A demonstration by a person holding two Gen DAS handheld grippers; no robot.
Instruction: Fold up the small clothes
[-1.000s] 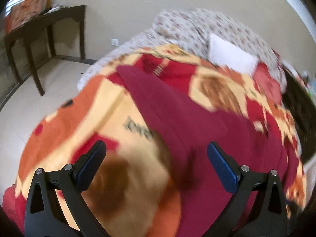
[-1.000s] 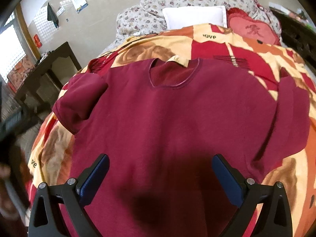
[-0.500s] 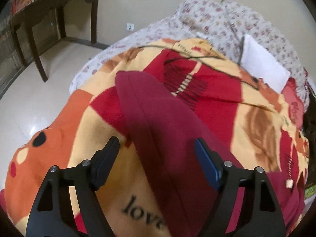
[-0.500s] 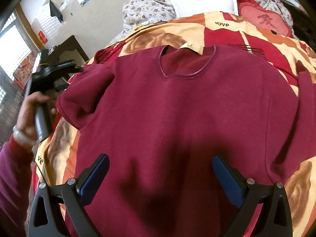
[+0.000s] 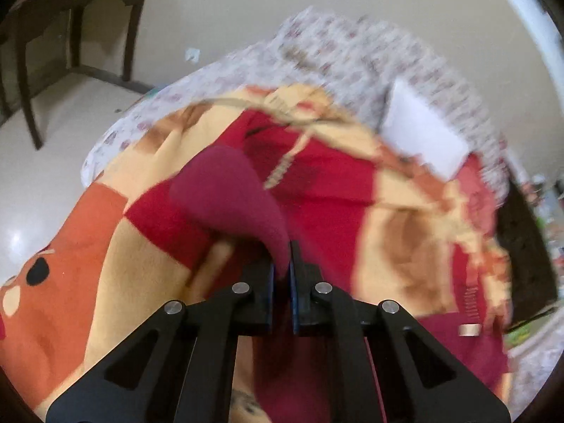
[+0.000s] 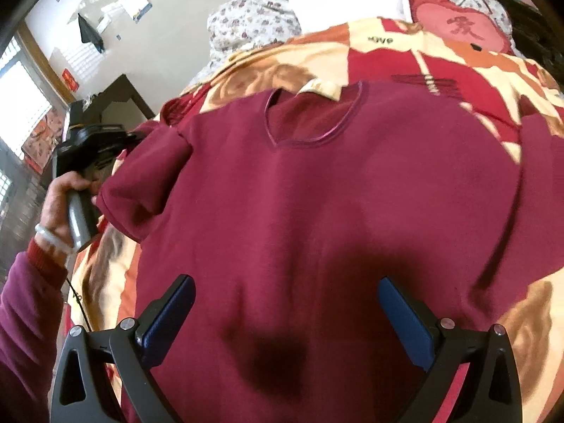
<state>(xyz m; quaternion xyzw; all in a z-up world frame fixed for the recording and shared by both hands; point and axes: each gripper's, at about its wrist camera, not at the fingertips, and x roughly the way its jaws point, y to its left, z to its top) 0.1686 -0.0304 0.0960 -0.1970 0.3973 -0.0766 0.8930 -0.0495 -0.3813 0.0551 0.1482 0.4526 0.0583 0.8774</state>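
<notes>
A maroon short-sleeved shirt [image 6: 335, 204] lies spread face up on a patterned blanket [image 6: 440, 63], neckline at the far side. My left gripper [image 5: 281, 271] is shut on the shirt's left sleeve [image 5: 232, 197] and lifts it off the blanket; the sleeve bulges up ahead of the fingers. In the right wrist view the left gripper [image 6: 95, 141] shows at the left, held in a hand beside that sleeve [image 6: 148, 179]. My right gripper [image 6: 285, 313] is open and empty, low over the lower middle of the shirt, casting a shadow on it.
The blanket [image 5: 352, 190] covers a bed with a floral quilt [image 5: 352, 56], a white pillow [image 5: 419, 134] and a red cushion [image 6: 458, 24] at the far end. A dark wooden table [image 5: 70, 10] stands on the pale floor to the left.
My left gripper has closed on the shirt's left sleeve and raised it. My right gripper has stayed open over the shirt, edging slightly closer.
</notes>
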